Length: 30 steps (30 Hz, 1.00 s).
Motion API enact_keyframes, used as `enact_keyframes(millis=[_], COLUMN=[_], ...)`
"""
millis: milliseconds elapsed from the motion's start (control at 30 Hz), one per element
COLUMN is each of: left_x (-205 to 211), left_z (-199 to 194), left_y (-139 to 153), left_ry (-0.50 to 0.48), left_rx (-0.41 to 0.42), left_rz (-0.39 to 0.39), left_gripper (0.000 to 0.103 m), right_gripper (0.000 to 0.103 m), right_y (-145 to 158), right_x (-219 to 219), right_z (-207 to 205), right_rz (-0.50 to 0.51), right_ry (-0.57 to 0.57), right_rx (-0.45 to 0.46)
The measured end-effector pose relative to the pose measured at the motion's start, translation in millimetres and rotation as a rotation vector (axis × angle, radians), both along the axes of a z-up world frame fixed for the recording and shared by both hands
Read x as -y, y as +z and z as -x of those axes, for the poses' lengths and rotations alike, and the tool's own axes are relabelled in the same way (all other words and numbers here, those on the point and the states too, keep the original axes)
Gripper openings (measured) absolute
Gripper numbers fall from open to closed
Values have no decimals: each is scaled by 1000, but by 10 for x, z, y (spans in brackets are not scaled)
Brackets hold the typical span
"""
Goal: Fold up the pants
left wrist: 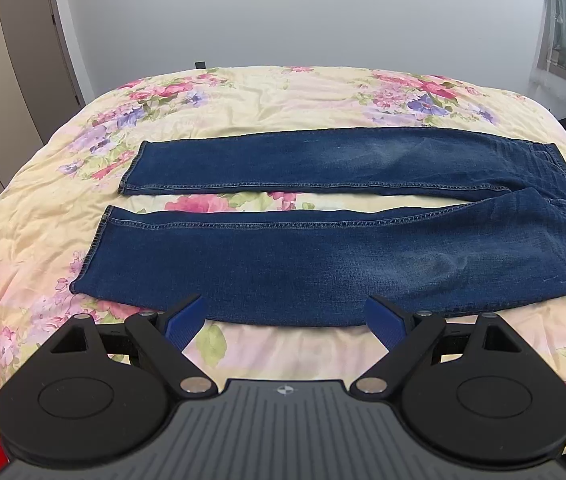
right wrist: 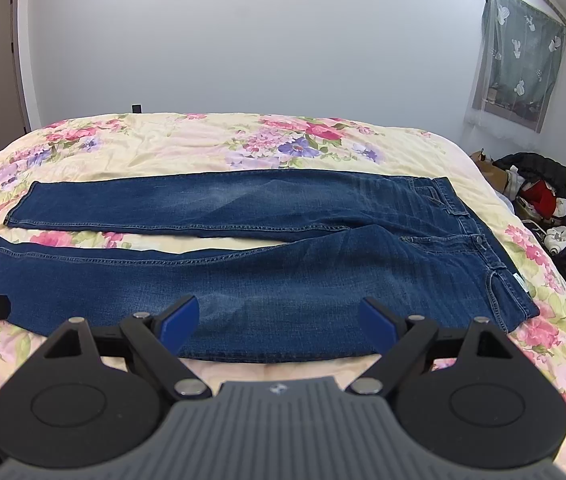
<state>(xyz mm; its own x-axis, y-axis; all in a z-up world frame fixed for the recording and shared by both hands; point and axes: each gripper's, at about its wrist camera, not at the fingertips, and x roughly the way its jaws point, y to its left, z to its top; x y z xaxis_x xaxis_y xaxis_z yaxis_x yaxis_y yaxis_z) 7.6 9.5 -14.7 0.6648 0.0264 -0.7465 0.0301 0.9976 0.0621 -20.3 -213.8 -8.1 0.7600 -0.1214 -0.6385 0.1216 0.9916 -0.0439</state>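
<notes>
Dark blue denim pants [right wrist: 283, 264] with paler faded patches and lighter contrast seam stitching. Bed cover [right wrist: 187, 136]: pale yellow, printed with pink, purple and blue flowers and green leaves. Each hand-held gripper, left [left wrist: 286, 320] and right [right wrist: 279, 318]: black body, blue finger pads [left wrist: 187, 320]. Curtain [right wrist: 519, 56]: grey-green with white cactus motifs.
</notes>
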Motion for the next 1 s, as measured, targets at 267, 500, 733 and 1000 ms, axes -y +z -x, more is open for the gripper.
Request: enact_keyframes(millis=[267, 500, 733, 1000], left_x=[-14, -41, -41, -45], left_z=[-25, -44, -60, -61], left_y=[5, -10, -13, -29], left_ry=[0, -1, -3, -2], left_rx=[-8, -13, -19, -20], left_rz=[-9, -16, -22, -22], left_gripper=[103, 103, 103, 103], right_gripper=[83, 83, 83, 83], right_y=[-5, -37, -36, -40], right_x=[12, 5, -2, -2], right_z=[-9, -28, -45, -51], right_rz=[0, 2, 5, 5], right_ry=[0, -2, -3, -3], right_rx=[-4, -10, -11, -15])
